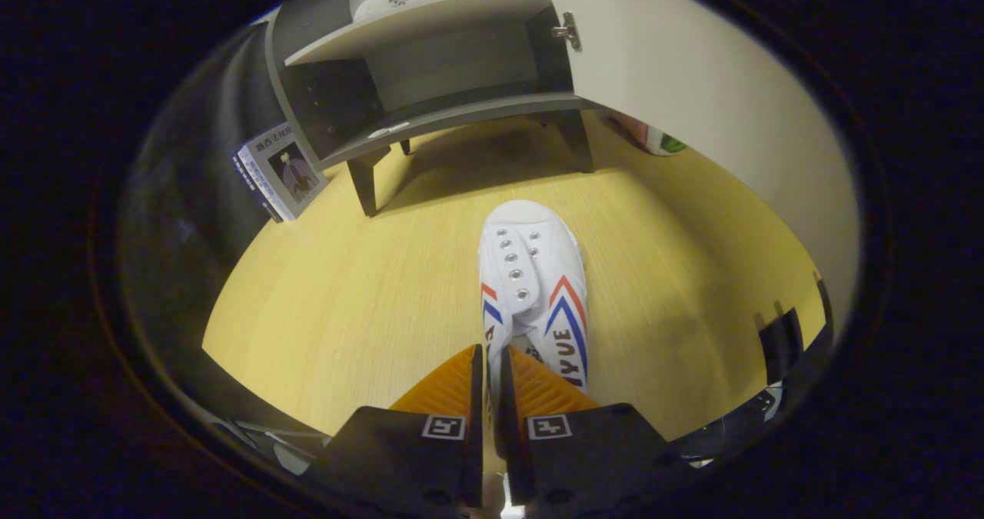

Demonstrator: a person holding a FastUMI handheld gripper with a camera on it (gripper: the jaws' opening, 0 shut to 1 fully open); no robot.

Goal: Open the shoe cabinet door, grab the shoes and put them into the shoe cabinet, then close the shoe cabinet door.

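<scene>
pinching shoe collar, gripper pointing toward cabinet.

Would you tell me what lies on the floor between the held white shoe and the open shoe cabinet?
Nothing: in the gripper view, bare wooden floor separates the shoe, pinched by the gripper, from the cabinet.

My gripper shows two fingers with ribbed inner faces, each tapering forward to a wedge. Behind them sit two dark, matte mounting blocks with angular outlines. Each block carries one small square black-and-white fiducial tag near its inner edge. I see a round screw recess low on each block.
</scene>
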